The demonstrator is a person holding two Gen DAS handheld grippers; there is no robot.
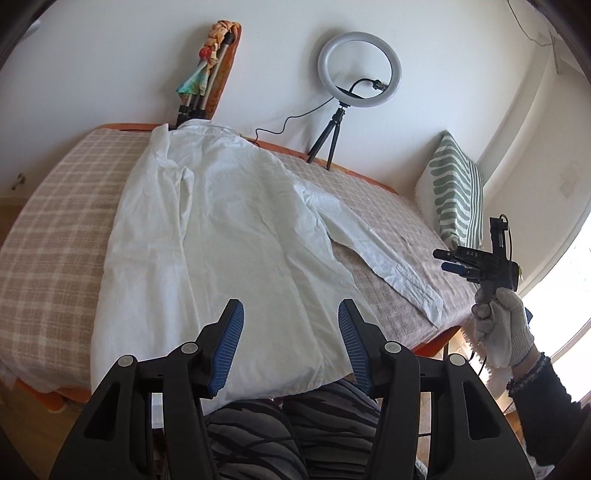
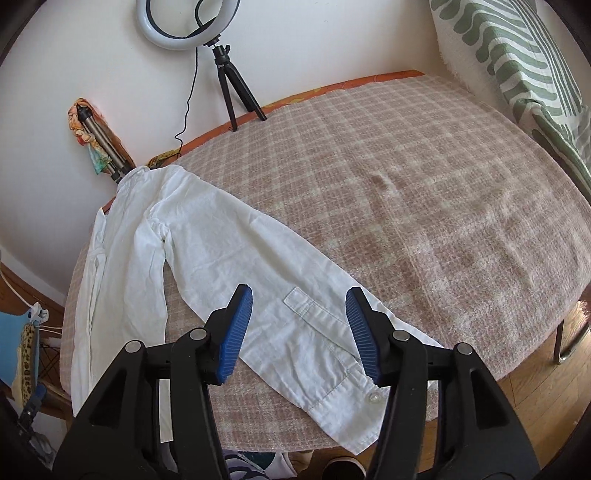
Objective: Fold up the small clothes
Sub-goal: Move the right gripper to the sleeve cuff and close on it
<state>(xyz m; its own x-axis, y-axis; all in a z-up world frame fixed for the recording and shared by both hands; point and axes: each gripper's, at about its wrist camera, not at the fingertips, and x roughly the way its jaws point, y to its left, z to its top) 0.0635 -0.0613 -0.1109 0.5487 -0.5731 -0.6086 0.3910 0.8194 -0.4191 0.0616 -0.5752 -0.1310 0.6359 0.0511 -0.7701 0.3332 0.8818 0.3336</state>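
Left wrist view: the white shirt (image 1: 221, 240) lies spread back-up on the checked blanket (image 1: 55, 221), collar toward the wall, one sleeve already laid in over the body and the other sleeve (image 1: 369, 240) flung out to the side, which I take to be the next part to fold. The left gripper (image 1: 291, 343) hovers over the hem with its blue ribbed pads (image 1: 229, 350) spread and nothing between them. A gloved hand (image 1: 498, 325) holds the right gripper (image 1: 448, 260) off past the cuff; its jaws look parted, though small here. Right wrist view: the right gripper (image 2: 299, 332) hangs spread above the sleeve (image 2: 280, 295) near the buttoned cuff (image 2: 347, 384), gripping nothing, seemingly lined up to pick it up. The cloth looks thin, creased and limp, so it should drape. A ring light (image 2: 177, 26) stands at the wall.
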